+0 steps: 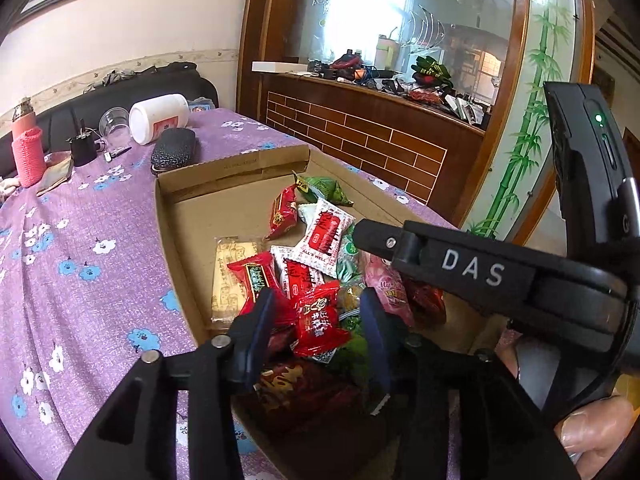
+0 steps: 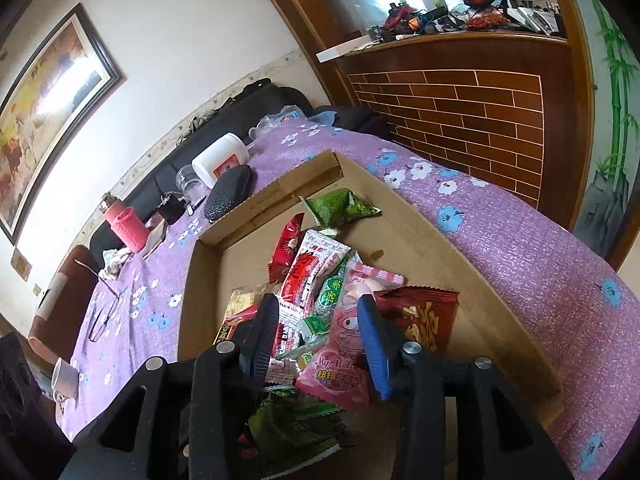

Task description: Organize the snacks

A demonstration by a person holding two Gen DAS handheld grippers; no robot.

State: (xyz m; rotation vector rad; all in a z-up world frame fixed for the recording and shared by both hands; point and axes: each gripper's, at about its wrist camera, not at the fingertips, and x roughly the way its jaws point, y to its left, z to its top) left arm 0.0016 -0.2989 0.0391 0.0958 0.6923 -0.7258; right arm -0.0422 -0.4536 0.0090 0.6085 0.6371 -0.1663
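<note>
Snacks (image 1: pixel 320 264) heaped toward the near end of a shallow cardboard tray (image 1: pixel 176 216) on the purple-clothed table (image 1: pixel 80 240), low walls containing the pile. Left gripper (image 1: pixel 316 316) parted around a red candy packet (image 1: pixel 318 320), pads not pressing. Right gripper (image 2: pixel 318 320) likewise apart over a pink packet (image 2: pixel 340 360). Bare tray floor at the far end; bottles and a case well apart beyond.

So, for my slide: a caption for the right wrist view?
Right hand-held gripper open above mixed snack packets in a cardboard tray.
</note>
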